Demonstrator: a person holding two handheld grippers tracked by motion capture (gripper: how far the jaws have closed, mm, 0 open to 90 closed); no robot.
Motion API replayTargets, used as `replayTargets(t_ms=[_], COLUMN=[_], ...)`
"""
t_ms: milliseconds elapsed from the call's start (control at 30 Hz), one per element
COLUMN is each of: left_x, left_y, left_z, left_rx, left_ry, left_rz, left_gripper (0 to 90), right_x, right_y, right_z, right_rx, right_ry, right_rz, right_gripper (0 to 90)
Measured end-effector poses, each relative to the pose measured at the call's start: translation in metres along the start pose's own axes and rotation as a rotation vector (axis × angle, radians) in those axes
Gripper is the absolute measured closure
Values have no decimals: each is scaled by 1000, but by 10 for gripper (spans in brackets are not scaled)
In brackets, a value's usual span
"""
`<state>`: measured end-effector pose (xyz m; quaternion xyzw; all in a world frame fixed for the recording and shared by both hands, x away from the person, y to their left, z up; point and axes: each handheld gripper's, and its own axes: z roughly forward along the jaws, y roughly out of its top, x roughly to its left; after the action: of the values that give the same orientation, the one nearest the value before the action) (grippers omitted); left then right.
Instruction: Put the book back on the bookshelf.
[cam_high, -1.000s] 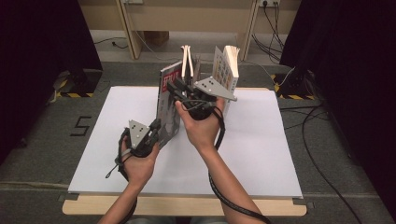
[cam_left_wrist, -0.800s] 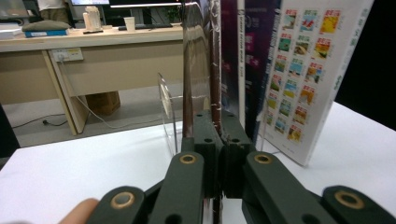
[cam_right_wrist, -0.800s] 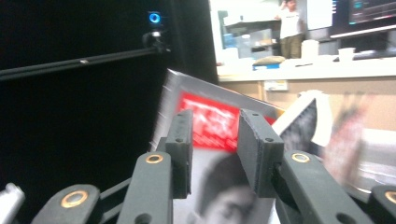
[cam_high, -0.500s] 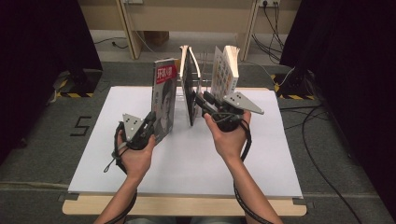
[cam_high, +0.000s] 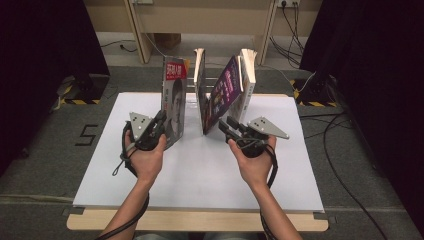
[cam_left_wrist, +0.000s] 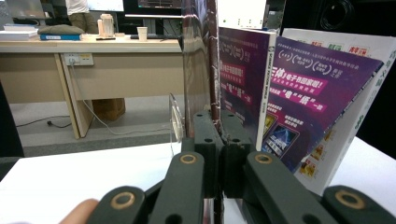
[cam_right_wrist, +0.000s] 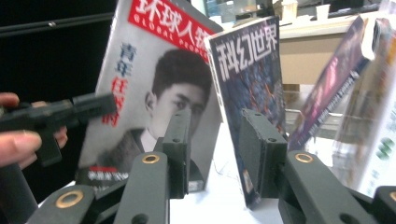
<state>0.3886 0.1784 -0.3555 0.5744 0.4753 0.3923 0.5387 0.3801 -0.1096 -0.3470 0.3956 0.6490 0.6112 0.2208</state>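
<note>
Left gripper (cam_high: 159, 121) clamped on magazine (cam_high: 174, 100), upright at row's left end. Right gripper (cam_high: 227, 126) empty, jaws just widening, near purple book (cam_high: 223, 92) leaning mid-row. Straightening likely left.

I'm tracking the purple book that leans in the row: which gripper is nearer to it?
Right. The right gripper, jaws open and just widening, sits just in front of the purple book, apart from it. The left gripper is farther left, shut on the portrait magazine.
</note>
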Motion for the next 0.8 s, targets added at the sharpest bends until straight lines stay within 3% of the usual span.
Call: replayTargets(t_ms=[433, 800], left_x=[2, 1], left_y=[10, 16], left_z=[12, 29], left_rx=[-23, -29], left_ry=[11, 15], left_rz=[-17, -11], left_gripper=[871, 871], right_x=[-22, -28], right_y=[-30, -37], right_z=[-23, -27], right_rx=[-7, 6], right_ry=[-64, -78], right_rz=[22, 30], right_gripper=[610, 608])
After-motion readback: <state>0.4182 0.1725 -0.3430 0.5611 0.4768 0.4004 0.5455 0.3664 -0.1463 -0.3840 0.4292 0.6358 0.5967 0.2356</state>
